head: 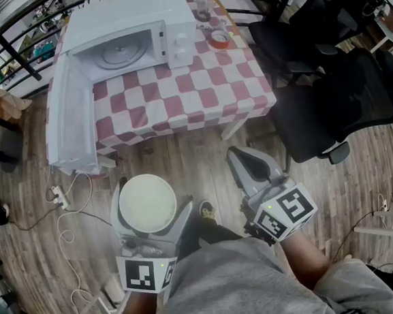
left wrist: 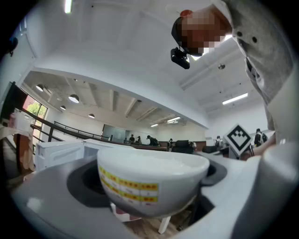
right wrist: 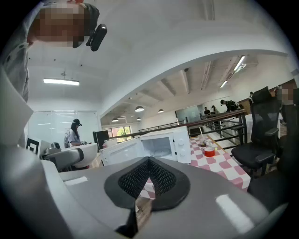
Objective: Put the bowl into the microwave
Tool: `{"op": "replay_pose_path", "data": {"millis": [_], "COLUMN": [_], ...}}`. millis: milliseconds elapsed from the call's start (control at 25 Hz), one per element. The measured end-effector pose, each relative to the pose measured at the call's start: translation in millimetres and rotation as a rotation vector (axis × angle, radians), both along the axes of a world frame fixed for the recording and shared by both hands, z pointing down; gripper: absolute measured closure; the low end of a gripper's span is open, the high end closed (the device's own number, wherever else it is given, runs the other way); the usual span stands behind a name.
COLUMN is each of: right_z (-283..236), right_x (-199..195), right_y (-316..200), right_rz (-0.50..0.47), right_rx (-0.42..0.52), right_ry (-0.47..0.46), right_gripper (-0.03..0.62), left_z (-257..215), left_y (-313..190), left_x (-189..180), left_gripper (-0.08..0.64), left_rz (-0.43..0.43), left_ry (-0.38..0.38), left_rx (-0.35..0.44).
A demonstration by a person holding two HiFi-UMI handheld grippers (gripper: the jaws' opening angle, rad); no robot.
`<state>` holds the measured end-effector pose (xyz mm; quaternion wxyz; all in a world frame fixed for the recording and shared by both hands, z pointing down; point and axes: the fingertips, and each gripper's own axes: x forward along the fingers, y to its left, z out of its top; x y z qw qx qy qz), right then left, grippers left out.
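Left claw (head: 152, 195) tight around white bowl (head: 147, 204), right claw (head: 241, 161) closed, empty; microwave (head: 130, 29) rear cut off.

- Grey, smooth-shelled left gripper (head: 155, 194) and right gripper (head: 237, 155), lower middle of frame.
- Black ribbed pads (right wrist: 135, 179) lining jaws.
- White cubes (head: 283, 213) bearing black square markers.
- Grey top (head: 241, 279), bottom centre.

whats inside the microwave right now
Only the glass turntable shows inside the open microwave, with nothing on it. The cavity's far corners are covered by its own casing.
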<state>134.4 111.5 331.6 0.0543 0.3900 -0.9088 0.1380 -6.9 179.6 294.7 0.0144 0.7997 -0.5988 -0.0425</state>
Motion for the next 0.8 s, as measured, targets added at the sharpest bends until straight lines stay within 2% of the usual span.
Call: {"op": "replay_pose_path", "data": {"millis": [320,440,640,800], "right_z": [-9.7,-12.0,-14.3,-13.8], "right_x": [-13.2,-6.6,-3.6,-7.4], "right_y": [12.2,10.8,11.0,12.9], "right_rz": [-0.007,0.006,0.014,0.022], "right_rx": [0.036,0.019,0.034,0.024], "right_ry": [-0.036,-0.069,-0.052,-0.075], "right_gripper": [0.592,0.592,0.592,0.592], "left_z": [1.7,-3.4,-6.3,-7.6], "left_y": [18.0,18.5,18.2,21.1], "left_x": [-17.8,-15.9,-16.8,-21.6], "left_gripper": [0.023,0.023,0.023,0.023], "left_rz": [-0.044,-0.048,-0.05,-0.04], "left_ry": [-0.012,-0.018,-0.019,-0.025], "left_rx": [-0.001,0.012,0.025,0.029]}}
